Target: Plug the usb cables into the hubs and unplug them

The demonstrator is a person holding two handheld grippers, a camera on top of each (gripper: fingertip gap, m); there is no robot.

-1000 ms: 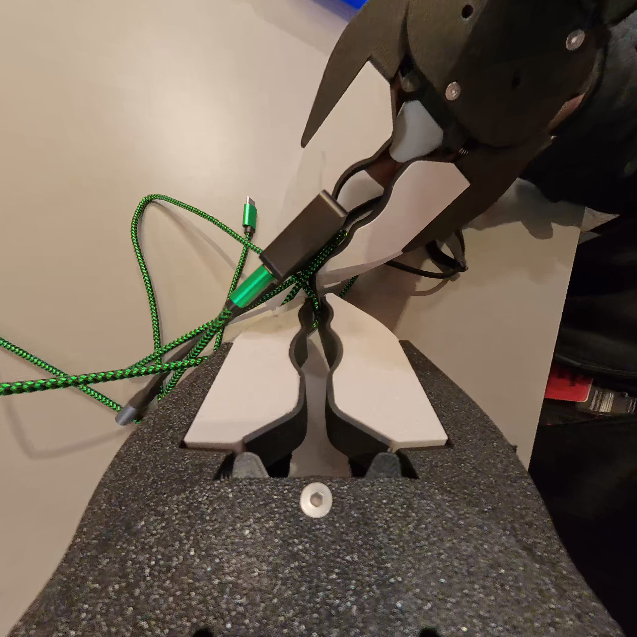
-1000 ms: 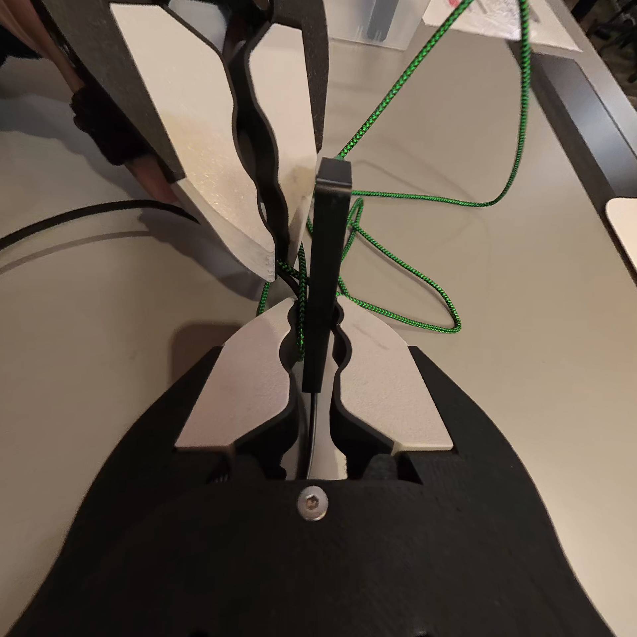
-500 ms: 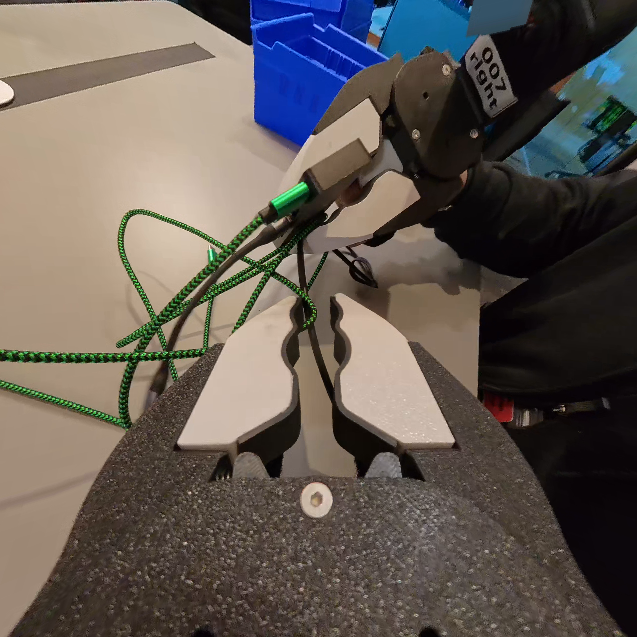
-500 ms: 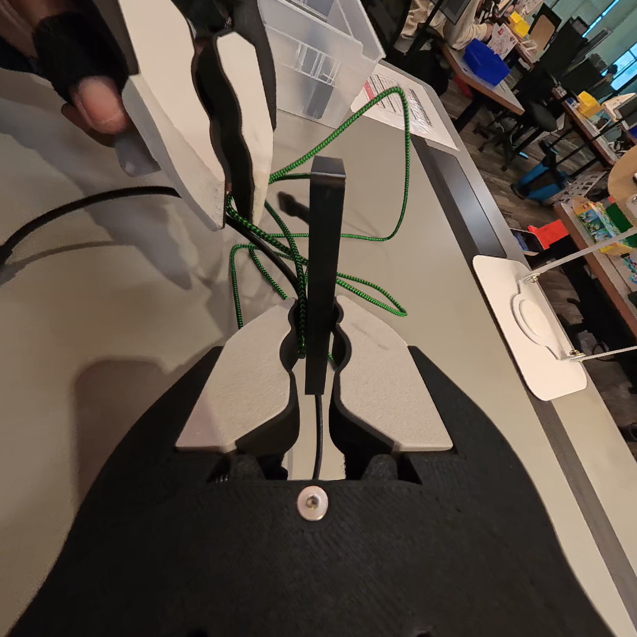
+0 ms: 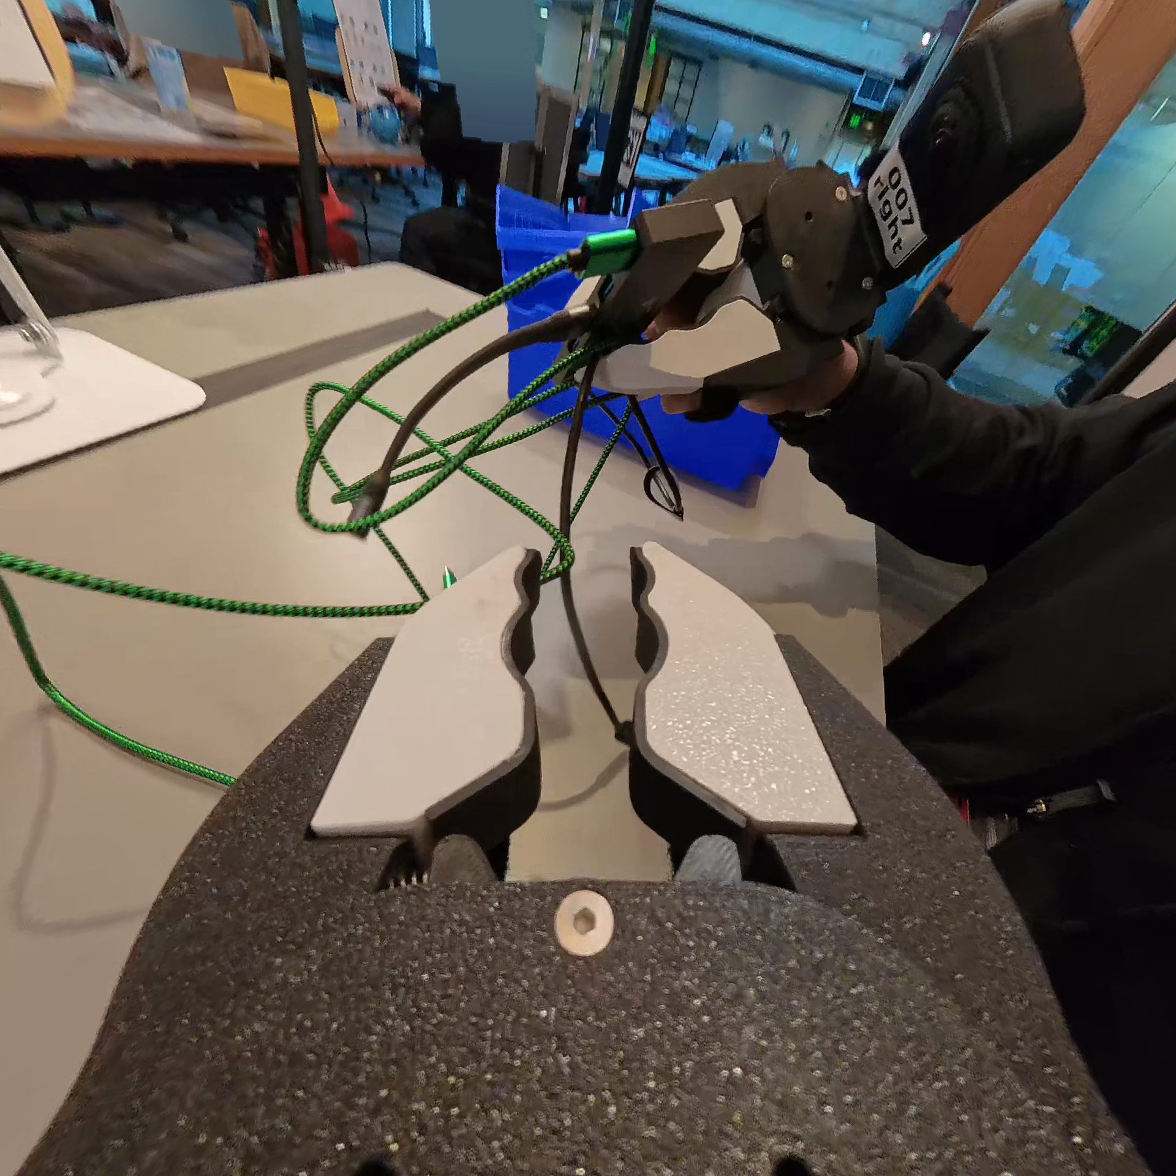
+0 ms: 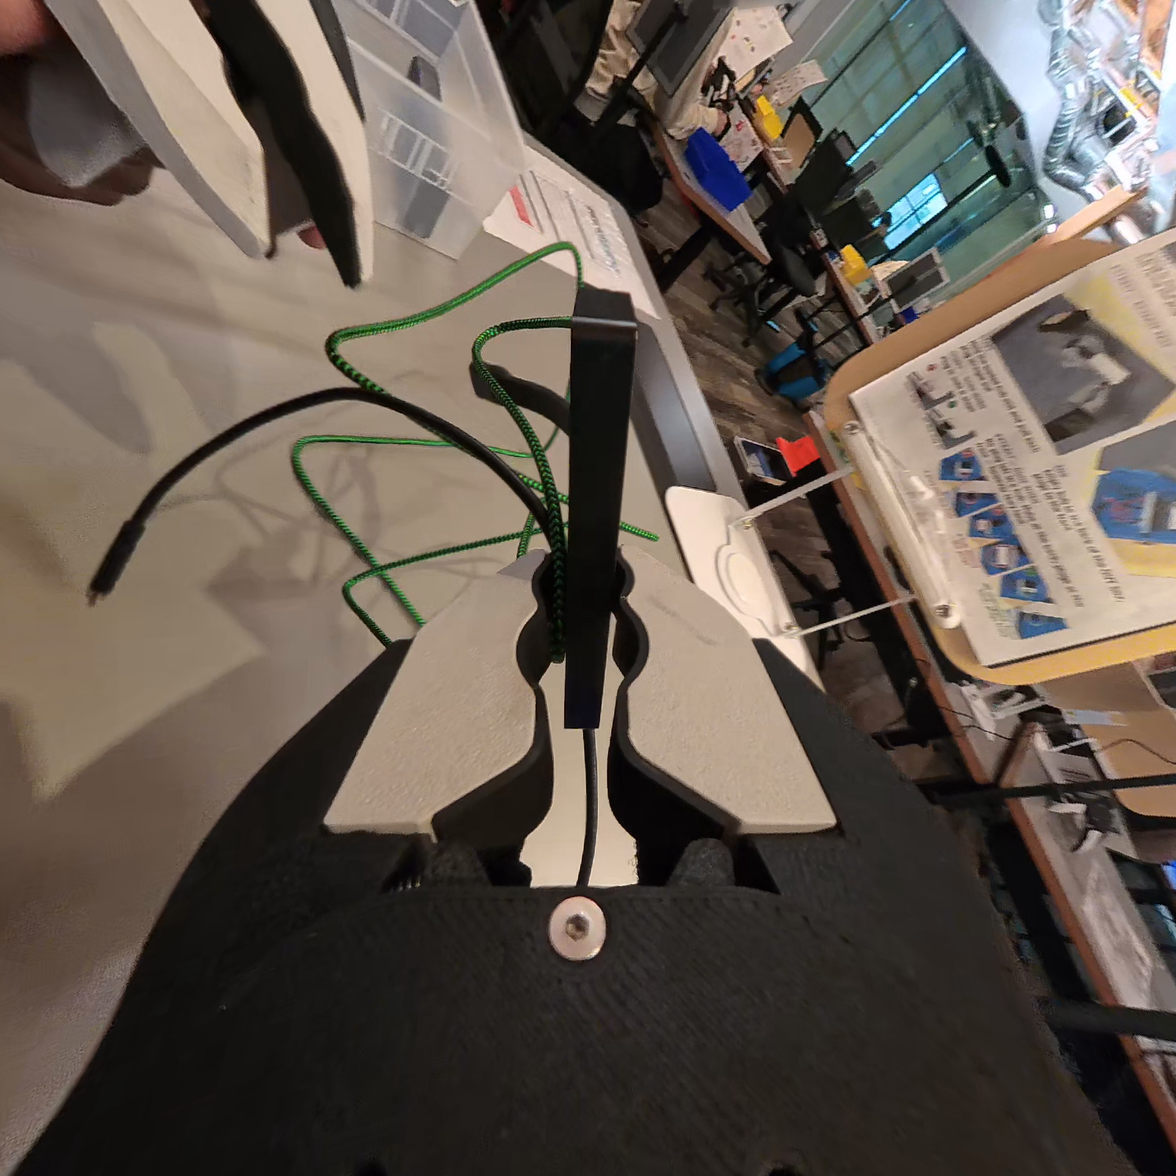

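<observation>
Pale grey table (image 5: 191, 636) with a dark strip across it. Green braided cables (image 5: 210, 608) sprawl in loose loops near the middle. Behind them sits a blue bin (image 5: 700, 439), and left of them a white stand base (image 5: 95, 401).

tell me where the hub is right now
The hub is clamped between the fingers of the right gripper, held up above the table. In the left wrist view it sits upper right, with a green plug in its end.
</observation>
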